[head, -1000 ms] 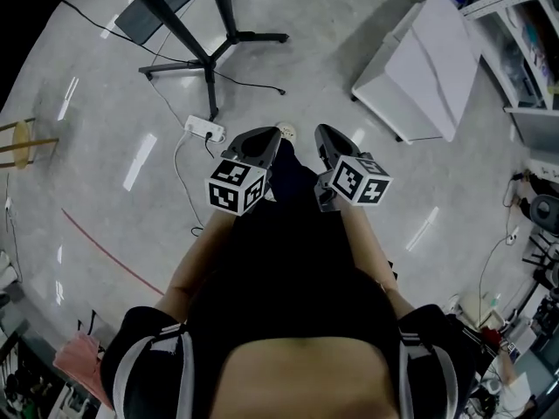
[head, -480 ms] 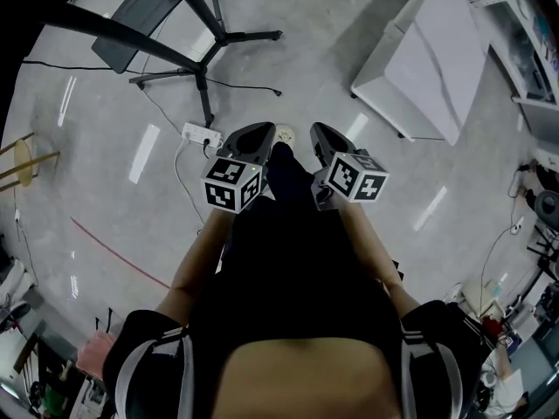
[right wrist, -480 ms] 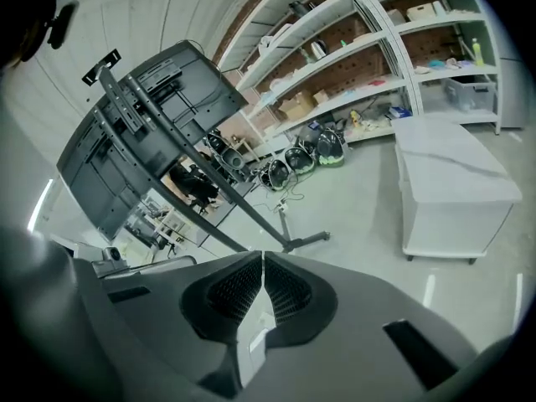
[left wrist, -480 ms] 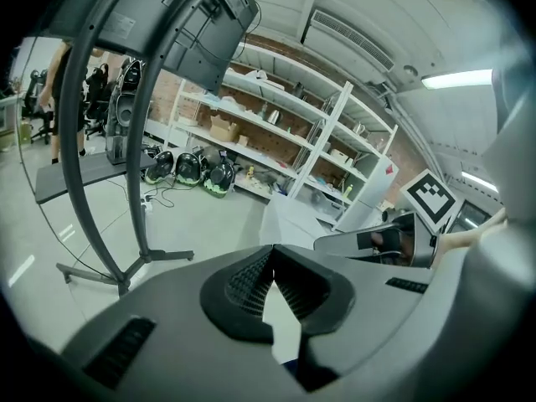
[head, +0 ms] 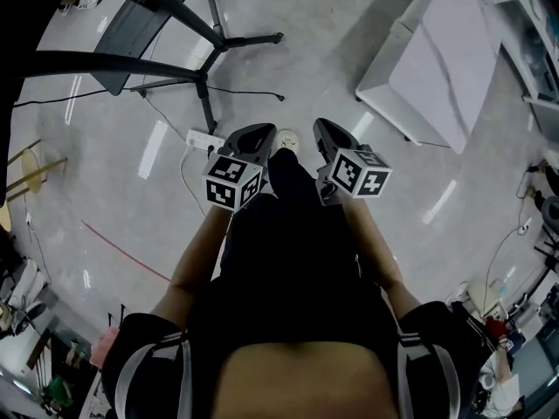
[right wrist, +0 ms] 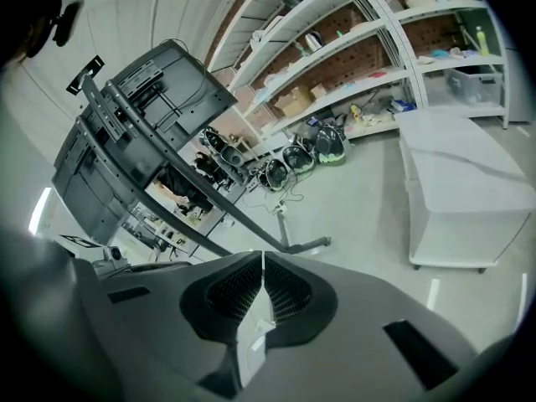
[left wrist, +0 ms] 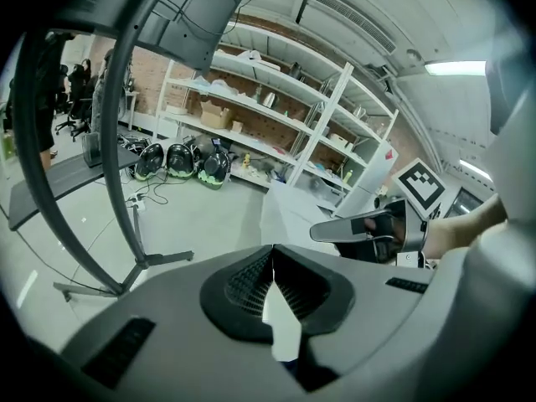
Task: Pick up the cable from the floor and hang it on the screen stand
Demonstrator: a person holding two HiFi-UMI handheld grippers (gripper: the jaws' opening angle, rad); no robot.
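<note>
Left gripper (head: 258, 133) and right gripper (head: 328, 131) are both clenched on nothing, held side by side in front of the person. Cable (head: 182, 175) lies on the floor by a white power strip (head: 203, 138), just left of the left gripper. It's prob. the thin white lead, hard to trace. Screen stand (head: 249, 38) is beyond, well apart from the grippers.

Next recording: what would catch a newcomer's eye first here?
The left gripper and right gripper, with their marker cubes, are held side by side at the centre of the head view, both shut and empty. Ahead of them on the grey floor stands the black screen stand, with a white power strip and its cable by its foot. A white table sits at upper right.
</note>
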